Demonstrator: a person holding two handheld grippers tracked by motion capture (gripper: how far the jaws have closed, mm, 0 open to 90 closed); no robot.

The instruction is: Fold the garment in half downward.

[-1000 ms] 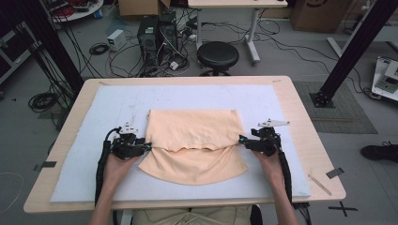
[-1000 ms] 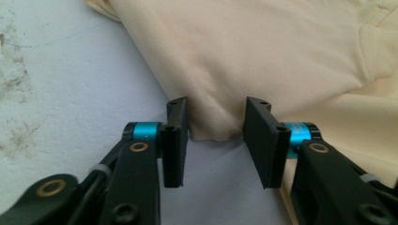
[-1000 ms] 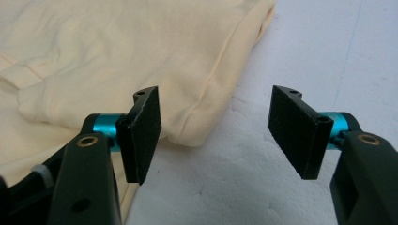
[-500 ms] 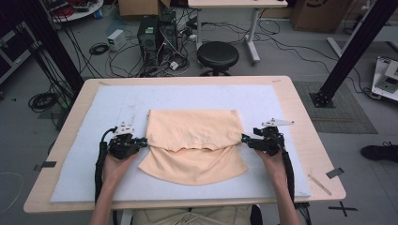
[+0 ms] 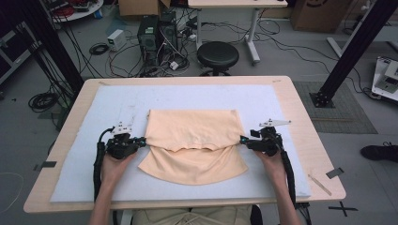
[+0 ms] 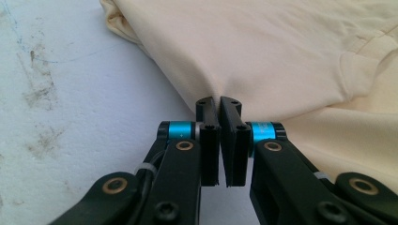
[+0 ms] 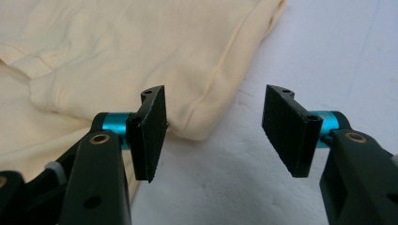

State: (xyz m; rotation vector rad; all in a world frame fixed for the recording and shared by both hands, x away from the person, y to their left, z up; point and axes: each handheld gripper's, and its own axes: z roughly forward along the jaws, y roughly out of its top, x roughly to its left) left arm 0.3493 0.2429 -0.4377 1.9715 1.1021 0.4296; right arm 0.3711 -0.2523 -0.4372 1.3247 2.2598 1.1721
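A peach-coloured T-shirt [image 5: 193, 143] lies on a white foam mat [image 5: 281, 108] covering a wooden table [image 5: 305, 122], seen from above. The shirt is partly folded: its upper part is doubled over into a neat rectangle, and a rounded portion spreads out below it, toward the person seated at the near edge.

The person holds one pair of tongs in each hand, at opposite side edges of the fold. The left tongs [image 5: 139, 141] are closed; in the left gripper view the jaws stand pressed together, pinching the shirt's edge [image 6: 219, 96], where the cloth puckers between them. The right tongs [image 5: 244, 139] have just been closing but are not yet gripping: in the right gripper view the jaws stand wide apart, with the folded corner of the shirt [image 7: 197, 124] lying between them, untouched.

To do this step well, the right tongs likely need to slide a little further onto the corner, so both layers sit between the pads before they close. Matching the left side's grip should keep the fold straight when both hands lift together.
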